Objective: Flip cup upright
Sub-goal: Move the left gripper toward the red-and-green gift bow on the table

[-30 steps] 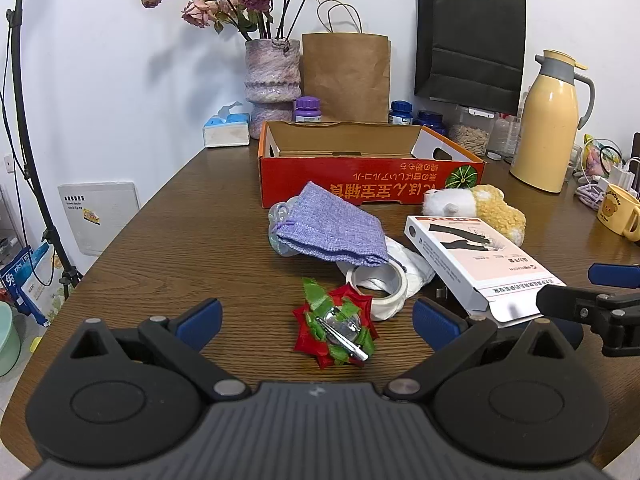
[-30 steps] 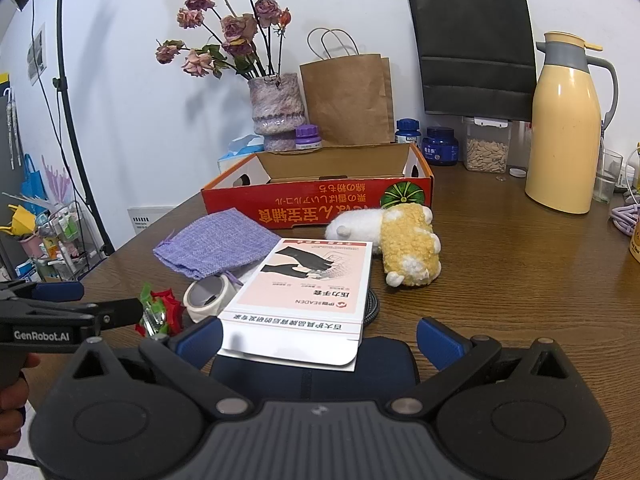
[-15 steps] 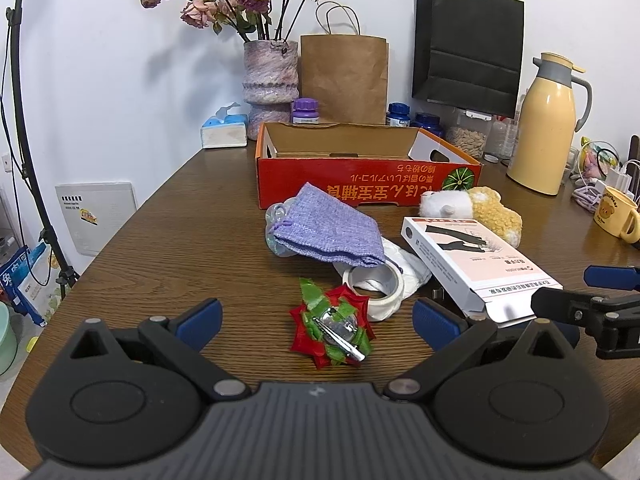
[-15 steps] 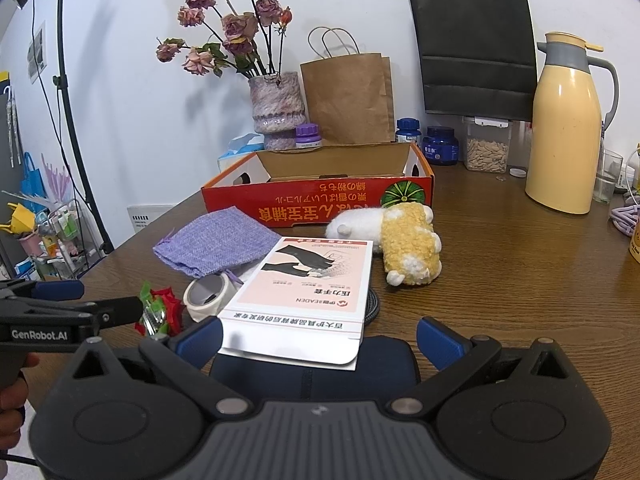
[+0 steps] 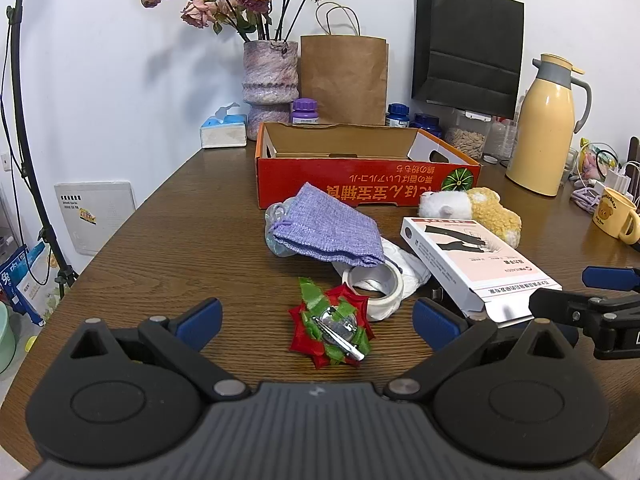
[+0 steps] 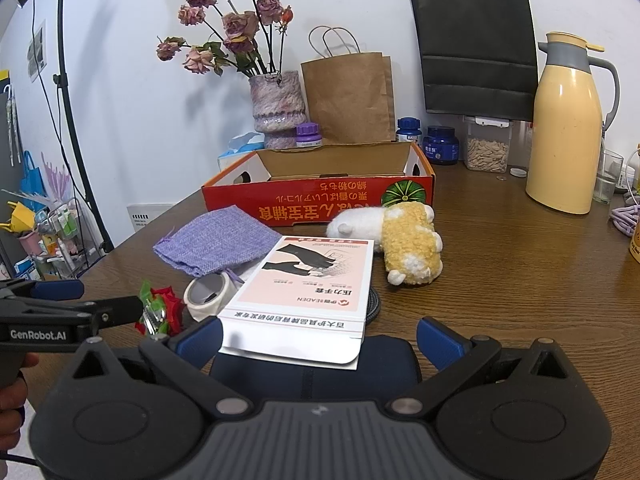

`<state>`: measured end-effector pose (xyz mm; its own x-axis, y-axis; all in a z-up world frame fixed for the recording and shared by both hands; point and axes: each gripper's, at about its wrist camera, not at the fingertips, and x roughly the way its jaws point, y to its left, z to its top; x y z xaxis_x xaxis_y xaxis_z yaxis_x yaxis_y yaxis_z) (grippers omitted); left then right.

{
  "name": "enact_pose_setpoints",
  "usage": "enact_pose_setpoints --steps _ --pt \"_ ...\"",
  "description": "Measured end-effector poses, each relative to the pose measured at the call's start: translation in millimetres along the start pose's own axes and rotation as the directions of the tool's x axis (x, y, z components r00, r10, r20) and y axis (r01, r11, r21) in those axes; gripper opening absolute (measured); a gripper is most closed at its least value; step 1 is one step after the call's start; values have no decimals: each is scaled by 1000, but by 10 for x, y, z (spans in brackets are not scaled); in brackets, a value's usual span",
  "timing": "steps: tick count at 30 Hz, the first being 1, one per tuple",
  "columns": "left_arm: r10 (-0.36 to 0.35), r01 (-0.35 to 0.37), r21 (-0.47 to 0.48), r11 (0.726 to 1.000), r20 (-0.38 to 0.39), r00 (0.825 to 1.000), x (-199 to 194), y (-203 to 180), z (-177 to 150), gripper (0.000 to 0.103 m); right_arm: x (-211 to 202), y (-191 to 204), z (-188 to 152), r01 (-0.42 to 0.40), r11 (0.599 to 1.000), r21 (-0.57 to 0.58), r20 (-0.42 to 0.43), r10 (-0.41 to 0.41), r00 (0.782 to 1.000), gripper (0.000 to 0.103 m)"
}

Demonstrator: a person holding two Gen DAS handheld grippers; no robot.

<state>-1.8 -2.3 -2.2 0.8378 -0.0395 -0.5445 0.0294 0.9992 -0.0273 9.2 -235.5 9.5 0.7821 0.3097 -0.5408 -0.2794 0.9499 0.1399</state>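
Note:
A clear cup [image 5: 275,236] lies on its side on the brown table [image 5: 180,248], mostly covered by a purple cloth pouch [image 5: 324,228]; in the right wrist view only the pouch [image 6: 216,240] shows. My left gripper [image 5: 318,318] is open, low over a red and green bow [image 5: 330,330], short of the pouch. My right gripper [image 6: 320,340] is open around the near end of a white box [image 6: 308,296] and a dark blue object [image 6: 312,376] under it. A yellow mug [image 5: 612,216] stands upright at the far right.
A tape roll [image 5: 376,288] and white cloth lie beside the bow. A plush toy [image 6: 400,244], an orange cardboard tray [image 5: 360,172], a yellow thermos [image 6: 568,128], a drinking glass [image 6: 608,176], a vase, paper bags and jars fill the back. The table edge runs along the left.

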Motion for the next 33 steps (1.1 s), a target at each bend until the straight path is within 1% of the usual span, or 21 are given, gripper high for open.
enact_pose_setpoints --steps 15,23,25,33 --pt "-1 1 -2 1000 2 1000 -10 14 3 103 -22 22 25 0 1000 -2 -1 0 1000 103" --pt "-7 7 -9 1000 7 1000 -9 47 18 103 56 9 -5 1 1000 -6 -2 -1 1000 103" --pt "-7 8 -10 1000 8 1000 -7 56 15 103 37 65 31 2 1000 -10 -3 -2 1000 103" --pt "-11 11 -16 1000 19 1000 18 101 -1 103 22 83 63 9 1000 -20 -11 -9 1000 103"
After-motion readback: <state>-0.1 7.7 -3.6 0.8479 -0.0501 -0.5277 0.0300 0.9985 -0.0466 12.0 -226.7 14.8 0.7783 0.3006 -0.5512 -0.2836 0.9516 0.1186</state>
